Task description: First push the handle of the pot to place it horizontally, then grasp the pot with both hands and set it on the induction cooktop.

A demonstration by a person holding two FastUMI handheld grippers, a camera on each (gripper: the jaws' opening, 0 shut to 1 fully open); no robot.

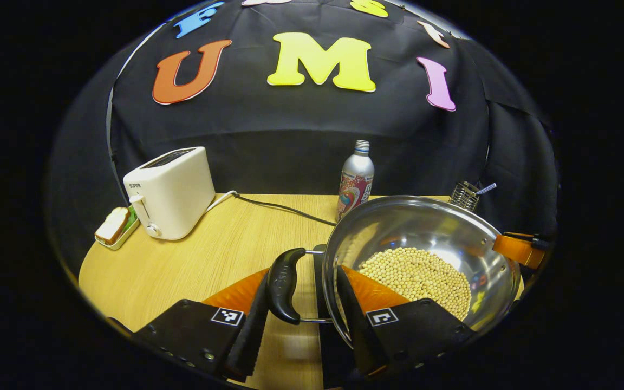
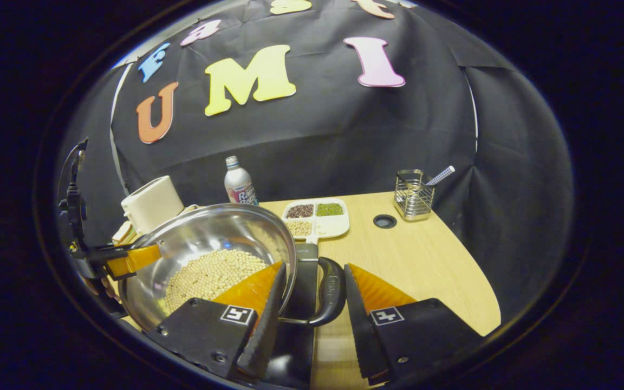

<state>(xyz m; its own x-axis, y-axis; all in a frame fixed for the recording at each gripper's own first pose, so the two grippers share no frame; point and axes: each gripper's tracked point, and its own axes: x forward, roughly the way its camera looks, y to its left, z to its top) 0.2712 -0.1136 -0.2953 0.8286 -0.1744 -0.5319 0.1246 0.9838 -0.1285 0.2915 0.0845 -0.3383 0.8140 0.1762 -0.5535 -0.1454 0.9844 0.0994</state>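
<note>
A shiny steel pot [image 1: 426, 227] holds pale beans [image 1: 420, 273]. My left gripper [image 1: 304, 271] is shut across its near black loop handle [image 1: 284, 284], one finger outside the handle and the other inside the rim. My right gripper [image 2: 314, 265] grips the opposite handle [image 2: 332, 290] and rim of the pot [image 2: 209, 233] the same way. The black induction cooktop [image 2: 301, 325] lies right under the pot; I cannot tell whether the pot rests on it. Each gripper shows at the pot's far side in the other's view: the right gripper [image 1: 518, 249], the left gripper [image 2: 128, 260].
On the wooden table [image 1: 209, 260] stand a white toaster [image 1: 168, 192] with its cord, a small dish with toast [image 1: 114, 226], and a metal bottle [image 1: 356, 181]. Farther right are a divided tray of grains [image 2: 316, 216], a wire holder [image 2: 412, 200] and a table hole [image 2: 384, 221].
</note>
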